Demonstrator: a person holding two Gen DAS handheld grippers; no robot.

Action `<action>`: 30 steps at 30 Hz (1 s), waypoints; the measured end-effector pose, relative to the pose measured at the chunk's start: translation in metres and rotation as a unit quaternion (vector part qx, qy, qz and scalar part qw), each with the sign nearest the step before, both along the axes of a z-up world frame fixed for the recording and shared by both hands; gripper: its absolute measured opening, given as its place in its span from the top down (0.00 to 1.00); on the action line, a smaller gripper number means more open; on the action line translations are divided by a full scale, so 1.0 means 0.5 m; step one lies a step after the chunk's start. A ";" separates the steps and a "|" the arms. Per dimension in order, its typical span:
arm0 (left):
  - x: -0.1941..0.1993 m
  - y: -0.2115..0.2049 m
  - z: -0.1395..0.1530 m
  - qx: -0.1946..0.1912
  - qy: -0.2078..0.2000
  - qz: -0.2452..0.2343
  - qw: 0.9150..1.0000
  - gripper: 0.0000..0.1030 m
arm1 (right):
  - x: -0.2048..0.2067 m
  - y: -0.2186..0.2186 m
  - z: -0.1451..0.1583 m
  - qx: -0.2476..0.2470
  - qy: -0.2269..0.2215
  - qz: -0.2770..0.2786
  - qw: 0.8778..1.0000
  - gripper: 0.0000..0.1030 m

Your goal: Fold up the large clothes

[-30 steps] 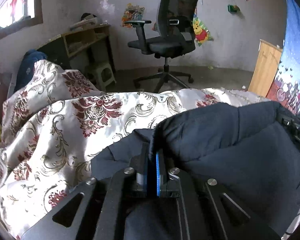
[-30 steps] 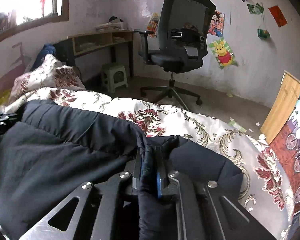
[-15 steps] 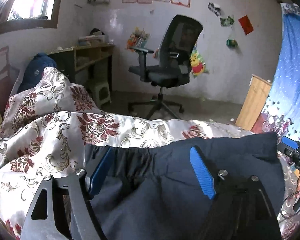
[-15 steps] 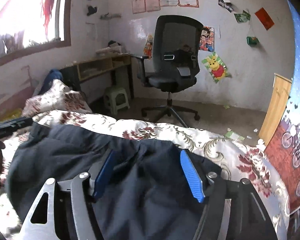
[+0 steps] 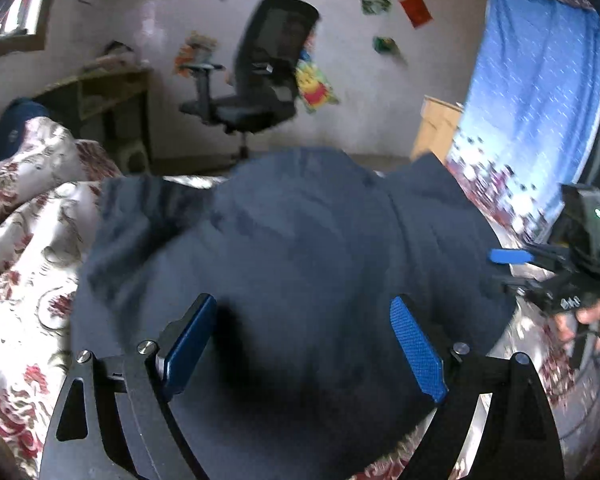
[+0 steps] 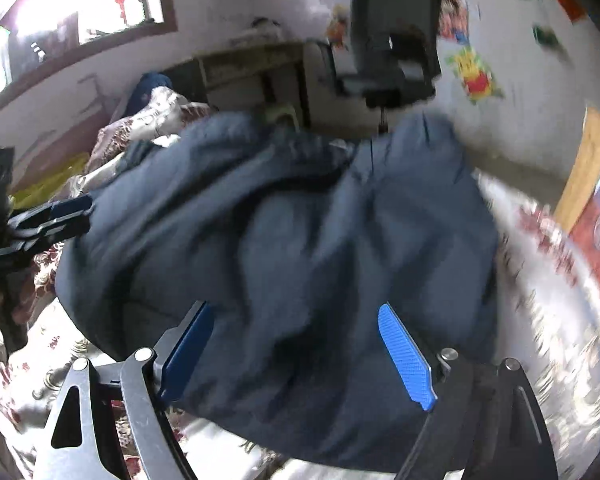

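The dark padded jacket [image 5: 300,240] is lying bunched on the bed's floral bedspread [image 5: 28,240]. The left claw [image 5: 304,344] and right claw [image 6: 296,352] are opening above it, pads off the fabric, grasping nothing.

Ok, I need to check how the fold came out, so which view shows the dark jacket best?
The left wrist view: there the dark jacket lies on the floral bedspread, less blurred, with its outline readable on both sides. The right wrist view shows the same jacket as a bunched heap, smeared by motion, its near edge partly hidden behind the gripper frame.
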State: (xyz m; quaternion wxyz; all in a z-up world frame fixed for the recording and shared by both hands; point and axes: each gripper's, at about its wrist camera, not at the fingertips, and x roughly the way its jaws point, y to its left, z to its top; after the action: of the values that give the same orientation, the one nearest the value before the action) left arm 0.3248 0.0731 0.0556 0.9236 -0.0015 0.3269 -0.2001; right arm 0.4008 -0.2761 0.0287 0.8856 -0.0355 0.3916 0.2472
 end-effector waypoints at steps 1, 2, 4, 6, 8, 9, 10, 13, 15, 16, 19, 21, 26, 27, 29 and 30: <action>0.001 -0.007 -0.007 0.005 0.005 -0.009 1.000 0.18 | 0.003 -0.002 -0.009 0.006 0.010 -0.002 1.000 0.19; 0.004 -0.012 -0.013 0.013 0.008 -0.013 1.000 0.18 | 0.006 -0.001 -0.017 0.009 0.018 -0.001 1.000 0.20; 0.015 -0.024 -0.025 0.034 0.014 -0.016 0.999 0.18 | 0.006 0.008 -0.033 -0.006 0.018 0.005 1.000 0.22; 0.030 -0.034 -0.037 0.057 0.020 -0.010 0.998 0.18 | 0.011 0.017 -0.040 -0.017 0.013 0.010 1.000 0.22; 0.046 -0.043 -0.048 0.073 0.025 -0.002 0.997 0.18 | 0.024 0.024 -0.046 -0.022 0.010 0.011 1.000 0.22; 0.055 -0.044 -0.053 0.073 0.028 0.003 0.997 0.18 | 0.030 0.027 -0.049 -0.024 0.008 0.012 1.000 0.22; 0.066 -0.044 -0.058 0.072 0.032 0.007 0.997 0.17 | 0.042 0.031 -0.051 -0.027 0.006 0.011 1.000 0.22; 0.106 -0.038 -0.065 0.064 0.045 0.020 0.997 0.15 | 0.070 0.036 -0.049 -0.029 -0.001 0.012 1.000 0.22; 0.124 -0.032 -0.065 0.062 0.050 0.025 0.996 0.14 | 0.097 0.039 -0.045 -0.027 -0.005 0.011 1.000 0.22; 0.137 -0.033 -0.066 0.067 0.051 0.030 0.996 0.14 | 0.108 0.040 -0.045 -0.026 -0.004 0.012 1.000 0.22; 0.168 -0.023 -0.068 0.071 0.052 0.041 0.995 0.14 | 0.148 0.047 -0.044 -0.031 -0.001 0.013 0.999 0.22; 0.180 -0.011 -0.070 0.072 0.055 0.047 0.995 0.12 | 0.174 0.051 -0.046 -0.031 0.006 0.013 0.999 0.22; 0.225 0.003 -0.072 0.076 0.065 0.056 0.993 0.09 | 0.229 0.059 -0.041 -0.027 0.019 0.009 0.999 0.21; 0.234 0.004 -0.072 0.078 0.065 0.057 0.993 0.08 | 0.242 0.062 -0.040 -0.027 0.021 0.008 0.999 0.21; 0.253 0.007 -0.074 0.079 0.070 0.059 0.993 0.07 | 0.267 0.066 -0.040 -0.025 0.028 0.009 0.999 0.21; 0.265 0.009 -0.075 0.079 0.072 0.060 0.992 0.07 | 0.278 0.067 -0.040 -0.024 0.032 0.009 0.999 0.21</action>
State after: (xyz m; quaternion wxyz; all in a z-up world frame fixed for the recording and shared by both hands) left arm 0.4575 0.0778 0.0181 0.9051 0.0374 0.4071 -0.1168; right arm 0.5396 -0.2425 0.0085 0.8695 -0.0524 0.4250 0.2462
